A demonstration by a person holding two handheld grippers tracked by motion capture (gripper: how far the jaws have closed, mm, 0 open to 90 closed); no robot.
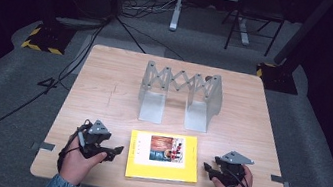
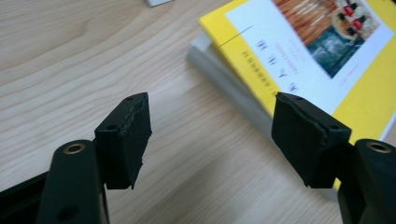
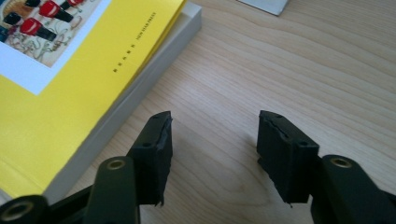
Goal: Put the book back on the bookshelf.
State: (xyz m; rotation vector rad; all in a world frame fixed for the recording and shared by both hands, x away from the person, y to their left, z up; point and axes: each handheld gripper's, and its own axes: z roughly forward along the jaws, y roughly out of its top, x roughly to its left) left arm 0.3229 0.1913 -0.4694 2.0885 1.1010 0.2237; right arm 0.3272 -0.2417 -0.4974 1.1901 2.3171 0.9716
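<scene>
fingers (image 2: pixel 135 135): both pairs released, empty | book (image 1: pixel 163 157): flat, spine toward left gripper (image 1: pixel 112 152)

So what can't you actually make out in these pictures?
- Book title: too small in the high view; cover cut off by the edge in both gripper views.
- Small print on the cover: blurred in the right gripper view.
- Rack: just a corner in the right gripper view, cut by the top edge.
- Room beyond the table: too dark in the high view.
</scene>
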